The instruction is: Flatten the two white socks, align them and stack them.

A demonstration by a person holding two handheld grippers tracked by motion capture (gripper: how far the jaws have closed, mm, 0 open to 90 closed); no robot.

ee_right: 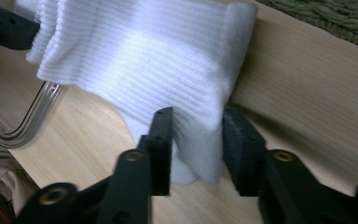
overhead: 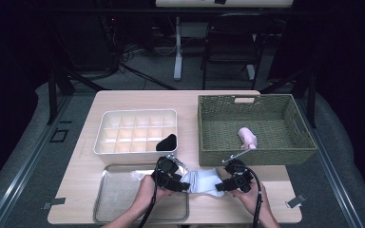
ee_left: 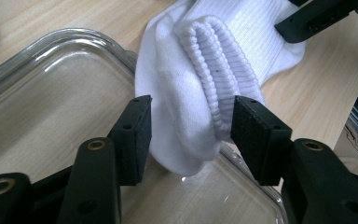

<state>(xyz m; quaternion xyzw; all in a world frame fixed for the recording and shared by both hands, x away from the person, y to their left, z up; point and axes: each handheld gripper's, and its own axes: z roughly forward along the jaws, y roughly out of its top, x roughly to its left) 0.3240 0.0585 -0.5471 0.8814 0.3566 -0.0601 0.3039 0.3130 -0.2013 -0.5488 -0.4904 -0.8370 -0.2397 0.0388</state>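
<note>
A white ribbed sock lies on the table's front edge, stretched between my two grippers. My left gripper has its pads against the folded cuff end of the sock, which hangs over the corner of a clear tray. In the left gripper view the left gripper has cloth filling the gap between its jaws. My right gripper pinches the other end of the sock. In the right gripper view the right gripper has a fold of sock squeezed between its pads, just above the wood.
The shallow tray sits at the front left. Behind it stands a white divided organizer with a black sock in one cell. A green woven basket at the right holds a rolled pink sock.
</note>
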